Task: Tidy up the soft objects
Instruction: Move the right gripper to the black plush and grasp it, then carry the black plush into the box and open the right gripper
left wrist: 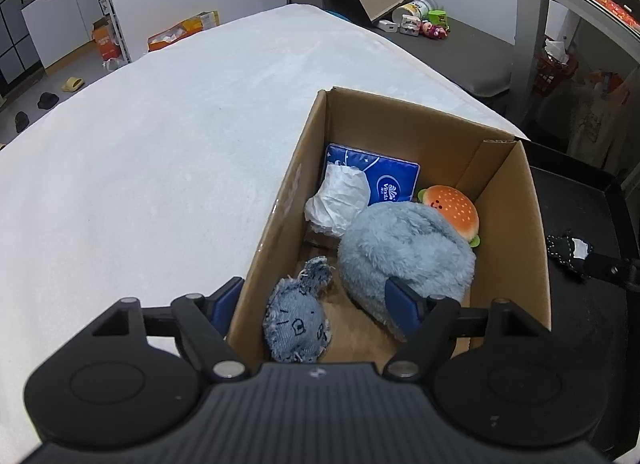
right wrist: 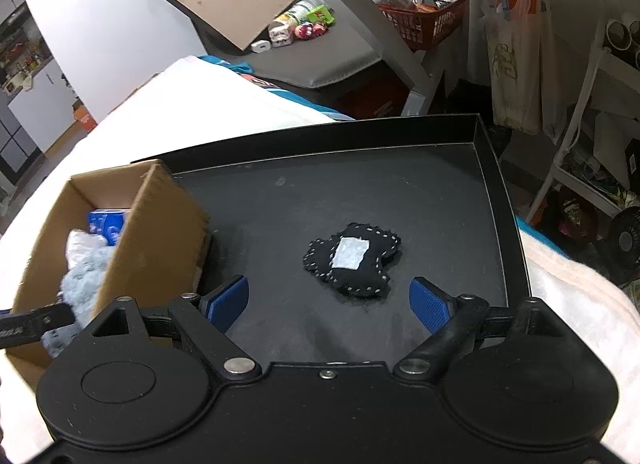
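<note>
Your left gripper (left wrist: 316,304) straddles the cardboard box (left wrist: 516,224) wall, jaws released, denim toy (left wrist: 296,324) between them. Your right gripper (right wrist: 330,304) hovers, jaws spread, over the black stitched plush (right wrist: 352,260) on the black tray (right wrist: 490,184).

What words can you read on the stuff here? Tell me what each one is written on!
"Vinda": white lettering on the blue tissue pack in the cardboard box.
Smaller print under it: too small to read.
Orange carton on the floor: print too blurred to read.
Black stitched toy on the black tray: its white patch has no words.
</note>
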`<state>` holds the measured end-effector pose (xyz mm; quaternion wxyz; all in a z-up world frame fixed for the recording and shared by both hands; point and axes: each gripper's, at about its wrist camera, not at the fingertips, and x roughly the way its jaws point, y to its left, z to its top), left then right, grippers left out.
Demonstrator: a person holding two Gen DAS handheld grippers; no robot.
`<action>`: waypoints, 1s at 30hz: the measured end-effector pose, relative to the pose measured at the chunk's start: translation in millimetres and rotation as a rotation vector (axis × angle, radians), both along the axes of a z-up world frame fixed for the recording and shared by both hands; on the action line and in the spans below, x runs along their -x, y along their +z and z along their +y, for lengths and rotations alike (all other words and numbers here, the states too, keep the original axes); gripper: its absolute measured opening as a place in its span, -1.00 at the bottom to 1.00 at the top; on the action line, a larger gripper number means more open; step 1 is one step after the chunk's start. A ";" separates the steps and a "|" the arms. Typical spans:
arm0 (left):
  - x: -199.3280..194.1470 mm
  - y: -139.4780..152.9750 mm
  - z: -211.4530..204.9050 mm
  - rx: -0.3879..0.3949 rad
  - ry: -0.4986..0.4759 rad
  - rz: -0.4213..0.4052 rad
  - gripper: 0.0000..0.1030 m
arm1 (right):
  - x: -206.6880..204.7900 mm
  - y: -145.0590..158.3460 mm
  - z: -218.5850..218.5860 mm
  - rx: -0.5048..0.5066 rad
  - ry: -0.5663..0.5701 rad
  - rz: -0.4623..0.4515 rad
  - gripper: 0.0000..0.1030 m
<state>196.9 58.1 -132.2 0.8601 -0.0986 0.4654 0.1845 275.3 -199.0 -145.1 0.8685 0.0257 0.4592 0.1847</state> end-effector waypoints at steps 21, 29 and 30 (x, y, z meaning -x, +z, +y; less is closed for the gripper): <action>-0.6 -0.1 3.6 0.001 0.006 0.000 0.57 | -21.5 -27.2 20.2 0.094 -0.003 0.051 -0.46; 3.7 0.4 8.8 0.020 0.016 -0.008 0.57 | -8.1 -10.8 15.4 0.101 -0.014 0.029 -0.51; 3.9 0.9 9.1 0.022 0.018 -0.010 0.57 | -5.7 -7.9 15.2 0.102 -0.012 0.025 -0.51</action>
